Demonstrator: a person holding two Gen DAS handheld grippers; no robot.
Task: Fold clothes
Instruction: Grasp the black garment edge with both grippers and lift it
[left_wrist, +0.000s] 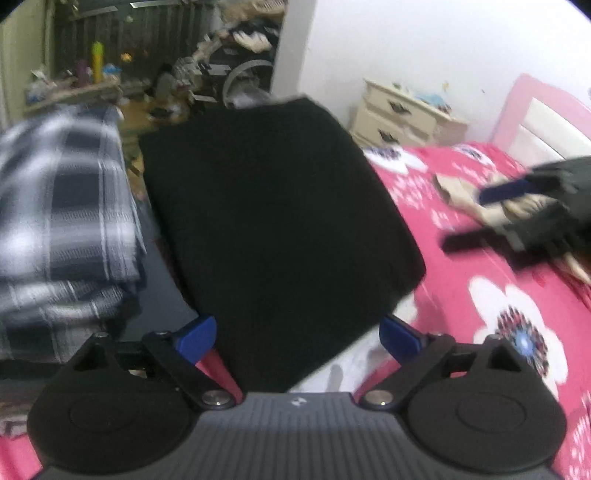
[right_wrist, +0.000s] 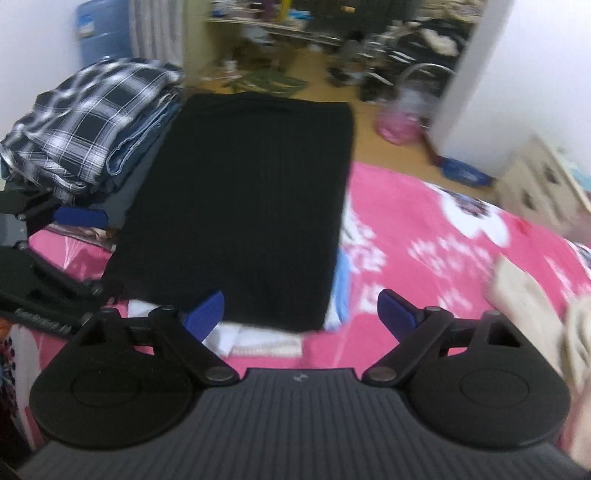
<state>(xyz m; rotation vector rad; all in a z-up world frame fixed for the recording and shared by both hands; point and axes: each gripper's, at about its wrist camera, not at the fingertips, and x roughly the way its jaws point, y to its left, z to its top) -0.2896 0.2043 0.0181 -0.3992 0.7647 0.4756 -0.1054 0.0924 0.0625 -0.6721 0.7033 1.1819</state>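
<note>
A black garment (left_wrist: 273, 221) lies flat as a long rectangle on the pink flowered bedspread (left_wrist: 491, 302); the right wrist view shows the same black garment (right_wrist: 243, 206). My left gripper (left_wrist: 299, 338) hovers over its near edge, open, blue pads wide apart, with only the cloth's near end lying below them. My right gripper (right_wrist: 301, 314) is open too, above the garment's near right corner, nothing pinched. The right gripper (left_wrist: 517, 214) also appears blurred at the right of the left wrist view. The left gripper (right_wrist: 48, 236) shows at the left edge of the right wrist view.
A stack of folded clothes topped by a black-and-white plaid shirt (right_wrist: 92, 122) sits left of the black garment. White and light blue cloth (right_wrist: 258, 343) peeks out under its near edge. A cream nightstand (left_wrist: 402, 114) and pink headboard (left_wrist: 539, 110) stand beyond the bed; beige cloth (right_wrist: 532, 295) lies right.
</note>
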